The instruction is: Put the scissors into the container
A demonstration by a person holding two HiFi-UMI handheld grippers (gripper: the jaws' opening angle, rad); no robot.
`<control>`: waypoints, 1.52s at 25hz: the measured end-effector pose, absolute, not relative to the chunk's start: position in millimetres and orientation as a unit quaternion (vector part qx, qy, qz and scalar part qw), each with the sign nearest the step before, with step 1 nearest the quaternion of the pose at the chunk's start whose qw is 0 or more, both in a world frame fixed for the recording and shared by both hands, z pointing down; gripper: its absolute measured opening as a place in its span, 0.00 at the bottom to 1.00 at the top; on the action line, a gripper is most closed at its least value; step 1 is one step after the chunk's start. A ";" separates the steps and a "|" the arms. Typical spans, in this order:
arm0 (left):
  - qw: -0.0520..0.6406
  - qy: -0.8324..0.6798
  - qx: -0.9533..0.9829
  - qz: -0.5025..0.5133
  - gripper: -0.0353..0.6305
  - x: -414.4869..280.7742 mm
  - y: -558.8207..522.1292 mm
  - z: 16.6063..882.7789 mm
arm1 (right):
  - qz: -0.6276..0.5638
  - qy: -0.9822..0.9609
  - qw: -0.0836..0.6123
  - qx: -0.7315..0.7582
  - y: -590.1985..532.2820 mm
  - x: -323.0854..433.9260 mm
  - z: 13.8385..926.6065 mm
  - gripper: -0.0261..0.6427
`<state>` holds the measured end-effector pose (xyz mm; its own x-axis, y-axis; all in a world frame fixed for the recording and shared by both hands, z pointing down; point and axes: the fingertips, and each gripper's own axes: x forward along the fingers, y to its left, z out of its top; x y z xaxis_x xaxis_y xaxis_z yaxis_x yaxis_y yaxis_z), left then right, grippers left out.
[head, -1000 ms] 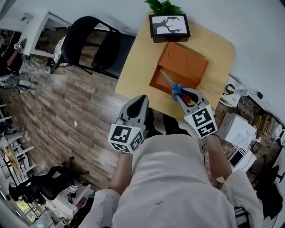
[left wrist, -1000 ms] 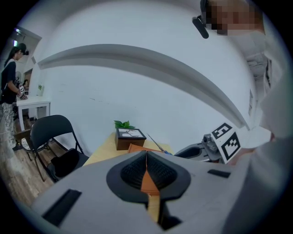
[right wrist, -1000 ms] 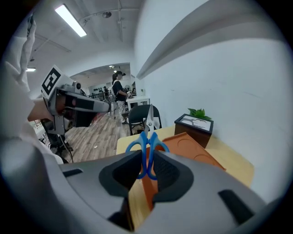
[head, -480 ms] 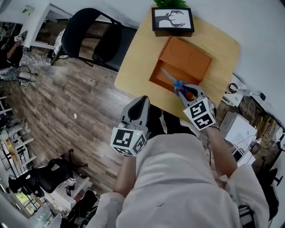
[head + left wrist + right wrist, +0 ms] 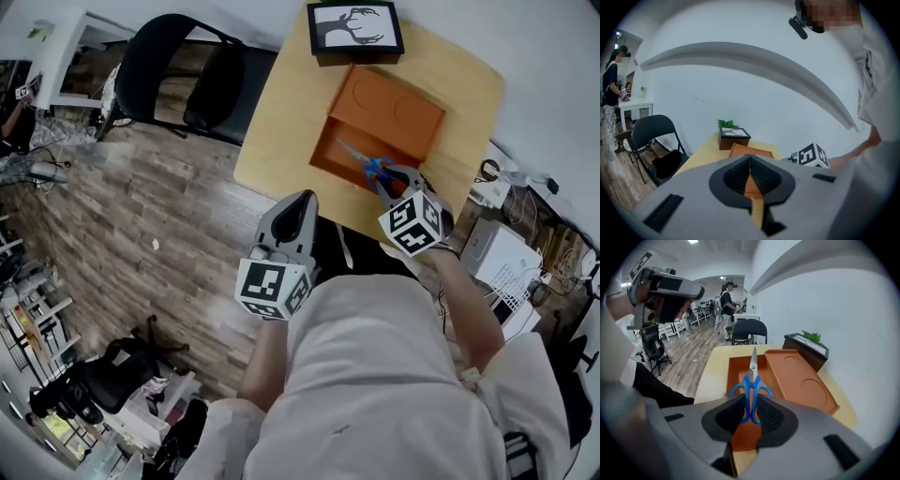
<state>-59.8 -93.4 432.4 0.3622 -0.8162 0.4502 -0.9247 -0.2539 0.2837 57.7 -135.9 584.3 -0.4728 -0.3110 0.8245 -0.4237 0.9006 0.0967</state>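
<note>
Wood-plank floor (image 5: 141, 216) fills the room's left side. A black folding chair (image 5: 187, 84) stands at ten o'clock from the pale wooden table (image 5: 281, 131). On the table lies the orange container (image 5: 394, 112), with a framed picture (image 5: 354, 28) at its twelve o'clock. The right gripper (image 5: 392, 178) clamps the scissors (image 5: 367, 165) by their blue handles, blades over the container's sunken compartment. The left gripper (image 5: 298, 208), at seven o'clock off the table, has its jaws together on nothing.

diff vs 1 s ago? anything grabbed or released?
The right gripper carried the scissors slightly farther over the container, above its open compartment. No grab or release: it remains shut on the blue handles. The left gripper stayed shut and empty, off the near edge of the table. Container and picture frame did not move.
</note>
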 end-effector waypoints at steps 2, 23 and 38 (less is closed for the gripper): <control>0.257 -0.547 0.789 0.106 0.06 -58.5 -99.2 434.9 | 0.062 -0.850 0.476 0.215 -137.5 58.1 591.5 0.16; 0.276 -0.505 0.809 0.118 0.06 -71.6 -125.3 459.6 | 0.073 -0.805 0.557 0.189 -146.5 47.5 641.5 0.16; 0.283 -0.507 0.805 0.119 0.06 -76.5 -131.0 465.5 | 0.072 -0.783 0.591 0.182 -151.0 48.6 659.4 0.16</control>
<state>-76.5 -131.0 465.5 0.4572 -0.7491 0.4794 -0.8843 -0.3253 0.3351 48.6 -151.0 659.4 -0.2352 -0.1986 0.9514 -0.3697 0.9236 0.1014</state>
